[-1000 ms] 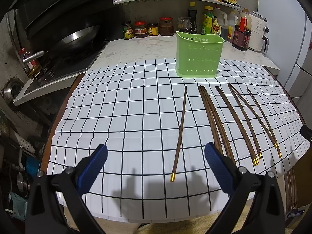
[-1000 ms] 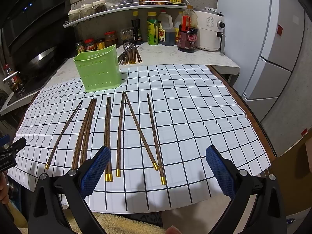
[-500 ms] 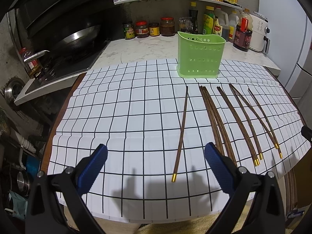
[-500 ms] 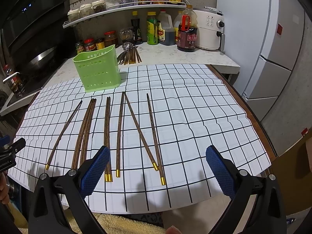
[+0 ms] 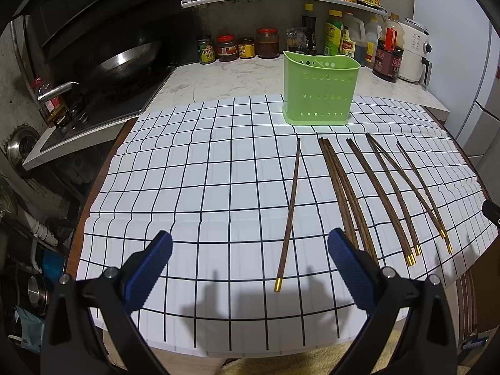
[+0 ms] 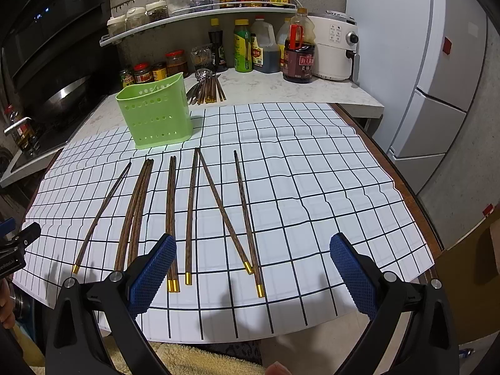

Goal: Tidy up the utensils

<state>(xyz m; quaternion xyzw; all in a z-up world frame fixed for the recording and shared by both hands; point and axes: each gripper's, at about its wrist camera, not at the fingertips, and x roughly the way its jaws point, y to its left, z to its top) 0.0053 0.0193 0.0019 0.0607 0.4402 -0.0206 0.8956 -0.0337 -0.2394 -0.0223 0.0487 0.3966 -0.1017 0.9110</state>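
Observation:
Several dark wooden chopsticks with gold tips lie side by side on the white grid-pattern mat (image 5: 193, 193). The leftmost single chopstick (image 5: 290, 212) lies apart from the others (image 5: 343, 187). A green perforated utensil holder (image 5: 320, 90) stands upright at the mat's far edge. My left gripper (image 5: 250, 268) hovers open over the near edge, the single chopstick's gold tip between its blue pads. In the right wrist view the chopsticks (image 6: 190, 212) fan out below the holder (image 6: 154, 114). My right gripper (image 6: 253, 272) is open above their gold tips, holding nothing.
A stone counter behind the mat carries sauce bottles (image 6: 243, 50), jars (image 5: 232, 47), a white air fryer (image 6: 334, 47) and a loose pile of extra chopsticks and spoons (image 6: 207, 89). A wok (image 5: 122, 62) sits on the stove at left. A fridge (image 6: 437, 93) stands at right.
The left wrist view has shifted slightly, with the holder and chopsticks drifting a little to the right. The right gripper has barely moved. Both grippers stay open.

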